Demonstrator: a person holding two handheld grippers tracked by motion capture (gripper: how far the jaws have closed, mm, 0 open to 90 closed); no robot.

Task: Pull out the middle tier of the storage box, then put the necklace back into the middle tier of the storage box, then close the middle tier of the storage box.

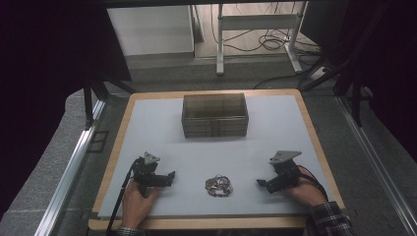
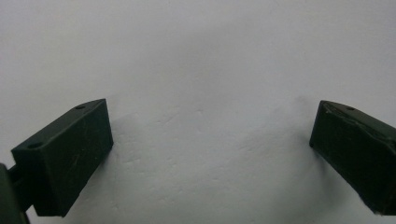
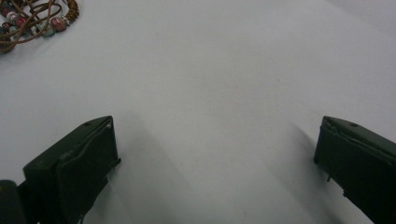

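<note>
A tangle of beaded cord jewellery [image 1: 219,186] lies on the white table mat near the front edge, between the two hands. It also appears at the top left of the right gripper view as the beaded cord [image 3: 28,21]. My left gripper [image 1: 171,177] rests on the mat to the left of it, jaws wide apart over bare mat [image 2: 210,135]. My right gripper [image 1: 260,183] rests to the right of the beads, also open with nothing between its jaws [image 3: 215,154]. A dark translucent box [image 1: 215,115] stands at the back middle of the mat.
The white mat [image 1: 275,132] lies on a wooden board [image 1: 314,142] with a wooden rim. Metal rails [image 1: 74,167] run along both sides. Beyond the table stand a white desk frame [image 1: 255,29] and floor cables.
</note>
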